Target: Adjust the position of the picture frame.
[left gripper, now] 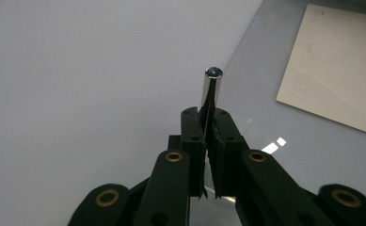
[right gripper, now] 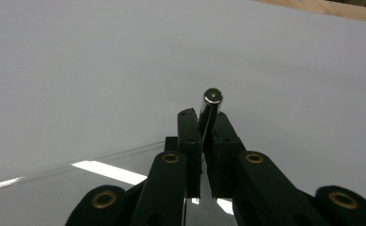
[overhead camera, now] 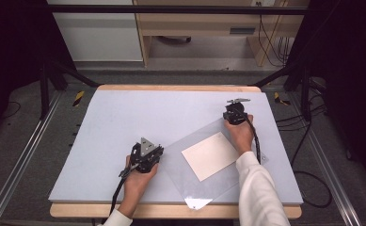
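Clear sleeve (overhead camera: 204, 179) with paper (overhead camera: 210, 155) pinched at opposite corners, left gripper (left gripper: 212, 123) and right gripper (right gripper: 209, 123) jaws clamped shut on film, likely for lifting off worktop (overhead camera: 115, 122).

The left gripper (overhead camera: 148, 151) is held low, its jaws pressed together. The right gripper (overhead camera: 234, 113) is held farther forward, jaws likewise closed, with a white-sleeved forearm behind it.

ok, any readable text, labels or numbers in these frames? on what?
None can be read.
Paper sheet under the clear plastic sleeve: faint print near its top corner and a column of small boxes, too small and blurred to read.
Sticker-like label on the wooden furniture beyond the table: blurred, unreadable.
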A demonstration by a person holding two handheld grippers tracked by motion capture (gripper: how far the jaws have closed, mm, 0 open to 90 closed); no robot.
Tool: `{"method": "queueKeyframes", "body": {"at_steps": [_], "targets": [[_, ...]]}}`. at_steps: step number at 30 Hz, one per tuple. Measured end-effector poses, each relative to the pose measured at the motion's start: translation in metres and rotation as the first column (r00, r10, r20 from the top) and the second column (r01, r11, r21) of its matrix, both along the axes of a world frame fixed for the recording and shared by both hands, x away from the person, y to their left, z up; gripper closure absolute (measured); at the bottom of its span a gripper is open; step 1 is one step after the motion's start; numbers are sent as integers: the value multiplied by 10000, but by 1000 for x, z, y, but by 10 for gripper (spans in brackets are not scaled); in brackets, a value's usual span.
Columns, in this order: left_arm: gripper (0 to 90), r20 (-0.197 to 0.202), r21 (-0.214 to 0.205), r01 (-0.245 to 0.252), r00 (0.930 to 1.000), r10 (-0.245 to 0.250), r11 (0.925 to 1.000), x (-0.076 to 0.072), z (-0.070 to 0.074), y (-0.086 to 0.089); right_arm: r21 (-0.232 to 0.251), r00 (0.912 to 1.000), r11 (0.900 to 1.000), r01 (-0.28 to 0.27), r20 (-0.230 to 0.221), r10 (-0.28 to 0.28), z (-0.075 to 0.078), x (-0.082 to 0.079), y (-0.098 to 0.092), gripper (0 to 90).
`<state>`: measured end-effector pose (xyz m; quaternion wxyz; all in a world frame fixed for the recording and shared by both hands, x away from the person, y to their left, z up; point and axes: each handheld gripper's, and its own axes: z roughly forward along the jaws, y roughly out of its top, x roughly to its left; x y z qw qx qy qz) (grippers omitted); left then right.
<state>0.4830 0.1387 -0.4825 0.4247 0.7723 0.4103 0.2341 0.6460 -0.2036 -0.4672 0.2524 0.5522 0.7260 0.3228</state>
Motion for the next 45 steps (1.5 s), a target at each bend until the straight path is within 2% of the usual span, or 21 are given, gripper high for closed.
{"method": "queueKeyframes", "body": {"at_steps": [13,15,18,19,26,30,32,36,37,40,45], "targets": [[846,-175,-20,54,9998,-55,10000,2,2,1,85,10000,10000,-48,-51,48,1,0,0,856],[847,-123,84,176,9998,-175,9998,2,2,1,40,9999,9999,-114,-19,114,1,0,0,857],[844,-270,-61,400,9988,-401,9992,4,3,4,-43,9997,9997,-247,-52,247,4,-1,0,858],[842,-445,-271,446,9980,-458,9986,5,4,5,-173,9995,9993,-319,-43,318,4,-1,-1,858],[841,-743,-352,693,9946,-718,9970,7,8,8,-292,9986,9985,-470,-262,462,8,-5,-2,859],[839,-716,-288,767,9943,-785,9966,6,14,9,-248,9983,9984,-507,-285,500,13,-8,-2,859],[838,-717,-112,875,9935,-881,9961,7,22,12,-213,9980,9985,-508,-383,500,18,-10,-3,858],[836,-704,-14,989,9926,-988,9951,8,30,14,-157,9967,9982,-571,-588,561,23,-12,-3,858],[834,-625,121,1027,9928,-1018,9946,7,34,15,-139,9968,9982,-583,-555,575,28,-13,-3,858],[832,-583,175,1092,9924,-1080,9939,7,40,16,-177,9969,9981,-587,-533,577,37,-14,-1,858],[829,-568,95,1213,9911,-1205,9926,7,51,22,-185,9972,9977,-659,-379,652,47,-21,0,858]]}}
